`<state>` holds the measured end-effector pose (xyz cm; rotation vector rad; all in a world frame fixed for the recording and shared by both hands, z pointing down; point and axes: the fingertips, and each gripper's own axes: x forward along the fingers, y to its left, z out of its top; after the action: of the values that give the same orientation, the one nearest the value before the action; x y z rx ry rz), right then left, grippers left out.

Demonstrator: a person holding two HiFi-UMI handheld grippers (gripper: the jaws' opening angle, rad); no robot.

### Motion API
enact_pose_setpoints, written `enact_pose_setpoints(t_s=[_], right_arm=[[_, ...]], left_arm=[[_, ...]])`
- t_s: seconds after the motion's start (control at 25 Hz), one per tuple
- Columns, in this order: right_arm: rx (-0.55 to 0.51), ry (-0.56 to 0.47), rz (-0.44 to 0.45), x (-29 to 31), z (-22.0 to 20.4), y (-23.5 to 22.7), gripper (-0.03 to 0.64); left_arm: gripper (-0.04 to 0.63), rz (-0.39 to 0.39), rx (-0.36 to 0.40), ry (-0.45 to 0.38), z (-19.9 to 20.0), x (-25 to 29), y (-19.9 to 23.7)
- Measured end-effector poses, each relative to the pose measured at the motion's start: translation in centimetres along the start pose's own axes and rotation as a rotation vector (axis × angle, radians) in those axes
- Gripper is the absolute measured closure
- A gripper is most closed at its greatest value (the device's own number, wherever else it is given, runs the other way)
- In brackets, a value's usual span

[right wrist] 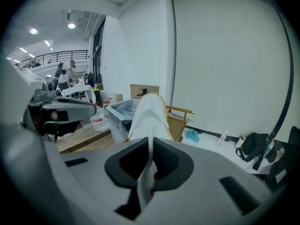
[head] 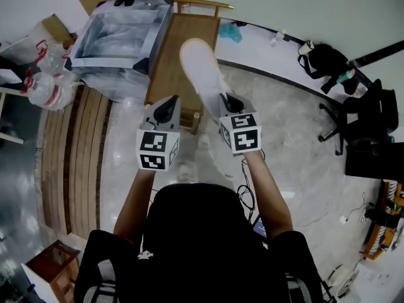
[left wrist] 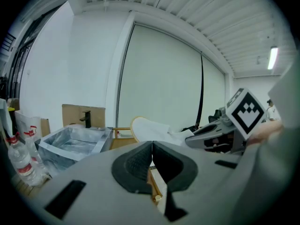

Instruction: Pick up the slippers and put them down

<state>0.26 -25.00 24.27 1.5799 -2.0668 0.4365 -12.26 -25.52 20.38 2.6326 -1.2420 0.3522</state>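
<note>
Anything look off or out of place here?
Only the grip: the right hand-held gripper pinches the white slipper by one thin edge, so it juts forward in mid-air. The left hand-held gripper is shut on nothing.

Steel sink beside a wooden chair, plastic bottles left, black backpack far right.

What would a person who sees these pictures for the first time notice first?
The white slipper, held up in the air by the right gripper, which is shut on it. Next, the left gripper, shut and empty beside it, and the metal sink at upper left.
</note>
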Motion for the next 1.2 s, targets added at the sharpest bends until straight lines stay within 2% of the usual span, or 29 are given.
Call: enact_pose_setpoints(t_s=[0.44,0.72,1.2], right_arm=[[0.044,-0.022,-0.045,-3.8,-2.4,0.7,0.603],[0.062,-0.028,-0.065,-4.1,-2.6,0.8,0.603],[0.108,-0.018,-0.105,-5.5,-3.9,-2.7,0.603]], left_arm=[[0.589,-0.057,0.032,-0.014,-0.5,-2.0,-3.0],[0.589,-0.078,0.009,-0.014,-0.7,-2.4,-3.0],[0.589,-0.133,0.021,0.010,-0.7,0.2,-5.6]])
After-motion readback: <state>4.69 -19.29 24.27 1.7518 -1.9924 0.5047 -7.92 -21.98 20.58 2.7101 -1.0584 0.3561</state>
